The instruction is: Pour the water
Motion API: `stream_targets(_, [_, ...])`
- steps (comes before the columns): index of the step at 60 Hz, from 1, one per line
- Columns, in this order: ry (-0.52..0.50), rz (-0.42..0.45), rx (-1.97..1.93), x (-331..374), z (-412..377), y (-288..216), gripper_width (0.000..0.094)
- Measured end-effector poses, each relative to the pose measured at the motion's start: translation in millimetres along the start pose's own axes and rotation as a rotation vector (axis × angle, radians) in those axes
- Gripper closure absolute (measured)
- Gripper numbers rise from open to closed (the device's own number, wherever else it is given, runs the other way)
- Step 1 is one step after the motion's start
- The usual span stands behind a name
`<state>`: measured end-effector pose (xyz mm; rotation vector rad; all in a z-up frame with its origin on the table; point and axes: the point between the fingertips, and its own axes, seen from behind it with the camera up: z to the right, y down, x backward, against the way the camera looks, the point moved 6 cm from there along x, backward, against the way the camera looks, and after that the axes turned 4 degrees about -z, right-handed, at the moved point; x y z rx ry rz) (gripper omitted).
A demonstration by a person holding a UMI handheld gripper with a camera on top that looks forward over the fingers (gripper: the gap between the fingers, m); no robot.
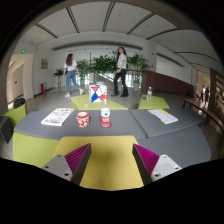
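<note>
Two small red-and-white cans stand on the grey part of the table beyond my fingers: one can [83,119] to the left, the other can [106,118] just right of it. My gripper [112,160] is open and holds nothing. Its magenta pads [73,157] stand wide apart over a yellow table panel [110,158]. The cans are well ahead of the fingertips, not between them.
A red-white-blue ball-like object [97,94] stands farther back. Papers [57,117] lie left and a sheet [162,117] right on the table. A small bottle [150,93] stands at the far right. Two persons [72,72] [121,68] stand by plants in the back.
</note>
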<state>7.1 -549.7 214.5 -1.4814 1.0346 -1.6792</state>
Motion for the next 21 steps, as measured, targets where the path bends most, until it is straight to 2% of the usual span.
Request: stream_targets(21, [0.0,0.028,0.043,27.3,4.3,-0.9,0.0083])
